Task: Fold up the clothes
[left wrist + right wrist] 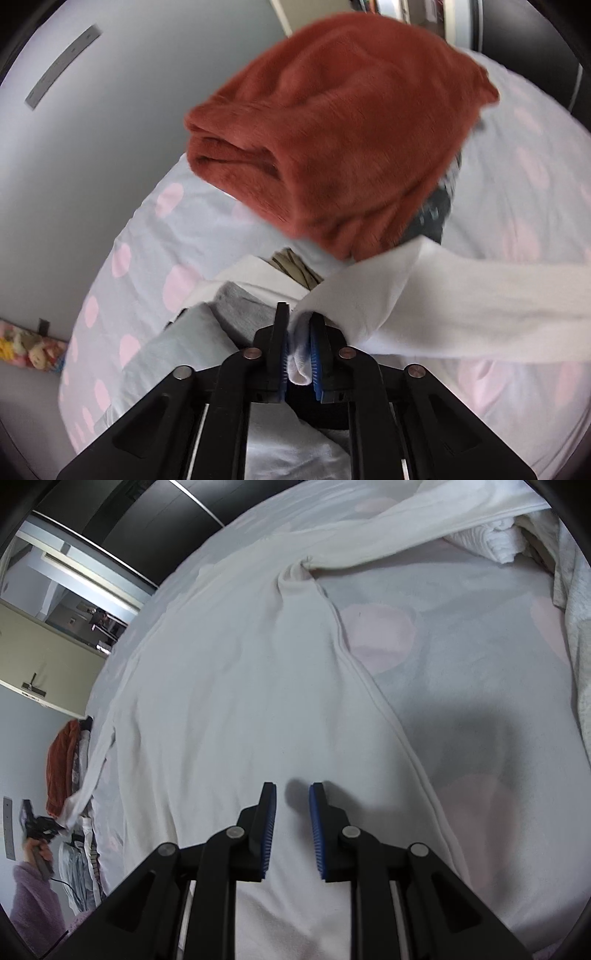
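Progress: you're mid-fold on white garment [229, 672]; not done. Rust-red folded piece [332, 140] already on pile at far end of bed [125, 229], w/ grey + other folded items near it. L gripper [299, 325] pinching white sleeve [461, 295]; sleeve stretches off to right, taut. R gripper [291, 794] narrow, nothing between pads, hovering over garment body. Body lies spread on bed, long axis near-to-far. Left: bring sleeve across, fold body, stack.
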A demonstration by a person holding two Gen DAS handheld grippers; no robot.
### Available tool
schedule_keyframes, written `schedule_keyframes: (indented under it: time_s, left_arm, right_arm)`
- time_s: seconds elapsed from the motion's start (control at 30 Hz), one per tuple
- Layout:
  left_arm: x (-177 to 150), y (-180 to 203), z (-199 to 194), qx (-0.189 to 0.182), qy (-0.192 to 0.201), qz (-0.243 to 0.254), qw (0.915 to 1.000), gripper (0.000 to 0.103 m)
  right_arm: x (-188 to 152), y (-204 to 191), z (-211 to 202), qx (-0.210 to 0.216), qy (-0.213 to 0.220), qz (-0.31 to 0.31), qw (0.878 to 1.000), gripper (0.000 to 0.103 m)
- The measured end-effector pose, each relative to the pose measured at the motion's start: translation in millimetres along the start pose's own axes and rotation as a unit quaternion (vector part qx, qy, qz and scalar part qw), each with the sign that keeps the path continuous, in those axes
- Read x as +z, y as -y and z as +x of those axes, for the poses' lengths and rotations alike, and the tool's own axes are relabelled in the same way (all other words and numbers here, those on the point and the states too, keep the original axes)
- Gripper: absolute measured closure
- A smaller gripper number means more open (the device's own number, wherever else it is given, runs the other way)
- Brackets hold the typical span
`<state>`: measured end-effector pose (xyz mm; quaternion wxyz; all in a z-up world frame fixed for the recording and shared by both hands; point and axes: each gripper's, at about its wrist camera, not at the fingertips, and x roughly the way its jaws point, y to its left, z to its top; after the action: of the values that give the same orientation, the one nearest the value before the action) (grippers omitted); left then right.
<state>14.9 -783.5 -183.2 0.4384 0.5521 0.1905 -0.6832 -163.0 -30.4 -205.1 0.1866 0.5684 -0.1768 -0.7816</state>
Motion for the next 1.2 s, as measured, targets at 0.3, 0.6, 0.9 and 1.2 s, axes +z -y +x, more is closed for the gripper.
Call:
schedule_keyframes:
  time_s: [0.3, 0.6, 0.9, 1.2]
  left_arm:
    - [-37.2, 17.7, -73.8, -0.068, 0.045, 0.045, 0.9957, 0.066]
    - [-116.0, 95.2, -165.8, -0.168, 0.028, 0.156, 0.9729, 0.066]
    - [-194.8, 169.4, -251.9, -0.267, 0.002, 0.242, 0.9329, 0.066]
    - [-253.5, 193.5, -304.4, -0.318, -0.012, 0.287, 0.9036, 0.065]
  right_arm:
    - [-4.2, 3.0, -10.1, -0.001, 0.005, 0.009, 1.0, 0.085]
    - [-17.4, 16.2, -24.3, 0.014, 0.01, 0.046, 0.999, 0.085]
    - [-31.5, 28.7, -41.0, 0.007, 0.005, 0.082, 0.997, 0.085]
    - [-49.2, 37.3, -68.1, 0.005, 0.008, 0.078, 0.997, 0.085]
